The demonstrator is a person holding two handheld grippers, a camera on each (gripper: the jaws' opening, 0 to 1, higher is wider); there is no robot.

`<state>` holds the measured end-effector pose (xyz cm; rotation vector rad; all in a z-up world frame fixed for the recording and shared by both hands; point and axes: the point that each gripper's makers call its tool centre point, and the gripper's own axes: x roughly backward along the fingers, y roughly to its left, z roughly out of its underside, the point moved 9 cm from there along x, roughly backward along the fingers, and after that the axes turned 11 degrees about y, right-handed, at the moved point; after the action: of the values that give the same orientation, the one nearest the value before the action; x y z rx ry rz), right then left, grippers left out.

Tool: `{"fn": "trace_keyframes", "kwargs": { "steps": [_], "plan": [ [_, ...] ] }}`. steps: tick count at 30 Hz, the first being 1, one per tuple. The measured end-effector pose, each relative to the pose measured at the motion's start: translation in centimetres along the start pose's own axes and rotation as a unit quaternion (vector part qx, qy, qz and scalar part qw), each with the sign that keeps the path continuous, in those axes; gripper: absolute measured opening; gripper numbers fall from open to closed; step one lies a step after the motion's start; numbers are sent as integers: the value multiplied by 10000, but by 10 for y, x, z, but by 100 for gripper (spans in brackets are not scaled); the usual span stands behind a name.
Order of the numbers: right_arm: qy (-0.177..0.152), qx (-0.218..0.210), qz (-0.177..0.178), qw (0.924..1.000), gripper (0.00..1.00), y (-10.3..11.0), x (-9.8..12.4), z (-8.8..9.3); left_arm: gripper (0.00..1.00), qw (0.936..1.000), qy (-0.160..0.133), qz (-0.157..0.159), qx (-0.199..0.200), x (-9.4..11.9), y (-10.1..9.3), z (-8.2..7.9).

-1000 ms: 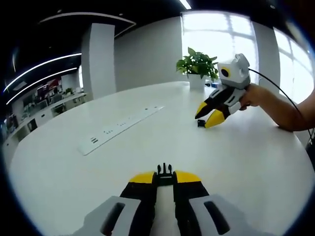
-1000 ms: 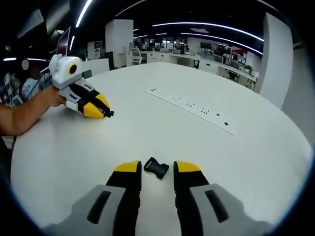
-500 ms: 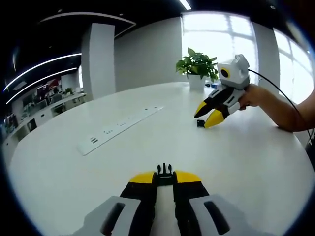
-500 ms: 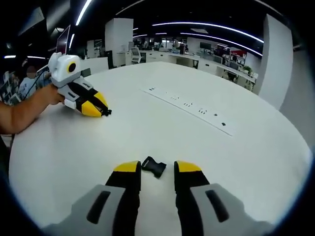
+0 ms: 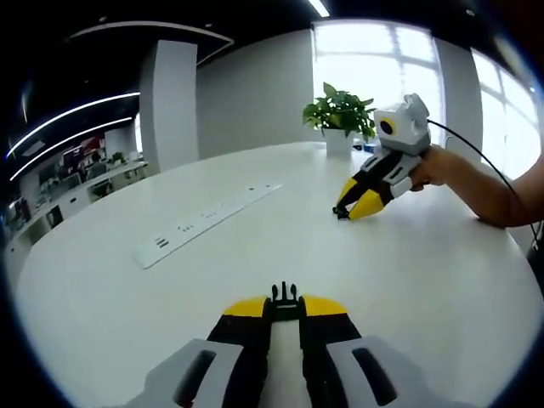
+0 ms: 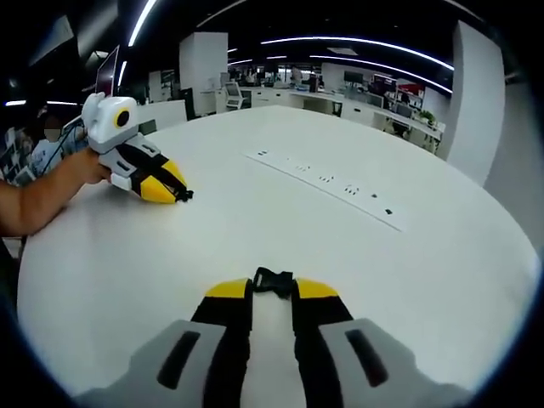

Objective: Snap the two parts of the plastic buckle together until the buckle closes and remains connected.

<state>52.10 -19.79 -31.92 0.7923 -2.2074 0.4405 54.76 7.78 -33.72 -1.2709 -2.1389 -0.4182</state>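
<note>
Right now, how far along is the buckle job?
Done: the left gripper is shut on the pronged buckle half, and the right gripper is shut on the socket buckle half at the white table. Left: the halves sit far apart, so bringing them together, aligning and snapping remain.

In the left gripper view the pronged buckle half point(image 5: 285, 297) shows just its prongs; its body is hidden between the left gripper's point(image 5: 285, 308) jaws. At 2 o'clock the socket half point(image 5: 342, 212) is too small to make out. In the right gripper view the socket half point(image 6: 274, 282) is partly hidden by the right gripper's point(image 6: 272, 291) jaws, and the person's arm point(image 6: 34, 200) is cut off at 9 o'clock.
</note>
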Motion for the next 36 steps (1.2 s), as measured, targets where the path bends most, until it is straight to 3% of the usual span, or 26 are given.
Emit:
{"fn": "trace_keyframes", "kwargs": {
  "steps": [30, 36],
  "plan": [
    [-34, 79, -125, 9999, 17, 5, -1, -1, 11, 10000, 3, 10, -20, 1, -2, 0],
    [-226, 101, -82, 9997, 16, 2, 6, -6, 11, 10000, 1, 15, -17, 1, -2, 0]
  ]
}}
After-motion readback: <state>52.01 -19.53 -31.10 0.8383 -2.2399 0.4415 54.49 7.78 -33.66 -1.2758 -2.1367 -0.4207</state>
